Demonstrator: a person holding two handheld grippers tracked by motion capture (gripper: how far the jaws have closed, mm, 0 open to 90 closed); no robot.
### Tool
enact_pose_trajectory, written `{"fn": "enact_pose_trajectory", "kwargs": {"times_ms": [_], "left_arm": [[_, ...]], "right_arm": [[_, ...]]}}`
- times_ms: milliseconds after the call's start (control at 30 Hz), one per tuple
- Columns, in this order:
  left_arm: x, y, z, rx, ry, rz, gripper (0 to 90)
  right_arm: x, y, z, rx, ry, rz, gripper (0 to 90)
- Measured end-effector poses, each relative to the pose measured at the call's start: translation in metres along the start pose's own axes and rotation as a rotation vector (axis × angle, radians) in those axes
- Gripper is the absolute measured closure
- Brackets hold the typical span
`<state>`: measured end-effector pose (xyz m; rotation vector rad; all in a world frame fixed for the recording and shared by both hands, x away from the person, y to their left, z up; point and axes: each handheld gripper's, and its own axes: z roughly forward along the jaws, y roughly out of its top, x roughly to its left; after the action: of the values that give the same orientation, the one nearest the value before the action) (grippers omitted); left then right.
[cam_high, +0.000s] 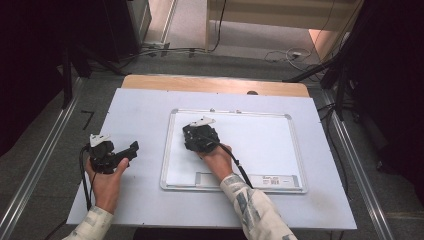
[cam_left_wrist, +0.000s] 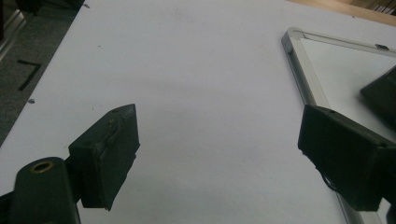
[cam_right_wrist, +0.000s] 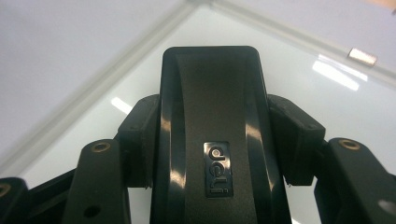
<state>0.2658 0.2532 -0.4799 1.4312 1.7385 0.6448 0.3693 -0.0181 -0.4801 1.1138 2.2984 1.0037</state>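
Note:
A silver-framed whiteboard (cam_high: 260, 145) lies flat on the white table cover (cam_high: 140, 110). My right gripper (cam_high: 194, 134) is over the board's left part, shut on a black "deli" board eraser (cam_right_wrist: 212, 84). Both jaws press the eraser's sides in the right gripper view, above the glossy board (cam_right_wrist: 299, 79) near its frame. The left gripper (cam_high: 131, 150) rests on the cover left of the board, pointing toward it. In the left gripper view that gripper (cam_left_wrist: 224, 154) is open with nothing but bare cover between its pads, and the board's corner (cam_left_wrist: 345, 70) lies ahead at right.
A label strip (cam_high: 272, 178) runs along the board's near edge. A wooden table edge (cam_high: 215, 84) shows beyond the cover. Metal rails (cam_high: 40, 165) flank the table, and cables (cam_high: 280, 54) lie on the floor behind it.

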Motion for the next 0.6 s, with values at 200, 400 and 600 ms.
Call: {"fn": "enact_pose_trajectory", "kwargs": {"times_ms": [200,400,600], "left_arm": [[-0.001,-0.001,-0.001,0.003,0.002,0.006,12.9],[-0.001,0.000,-0.001,0.003,0.001,0.005,12.9],[-0.001,0.000,0.000,0.003,0.000,0.006,12.9]], "right_arm": [[-0.006,0.015,-0.025,-0.050,-0.008,0.018,38.1],[-0.011,0.013,-0.034,-0.050,-0.015,0.016,38.1],[-0.021,0.011,-0.040,-0.055,-0.033,0.035,38.1]]}}
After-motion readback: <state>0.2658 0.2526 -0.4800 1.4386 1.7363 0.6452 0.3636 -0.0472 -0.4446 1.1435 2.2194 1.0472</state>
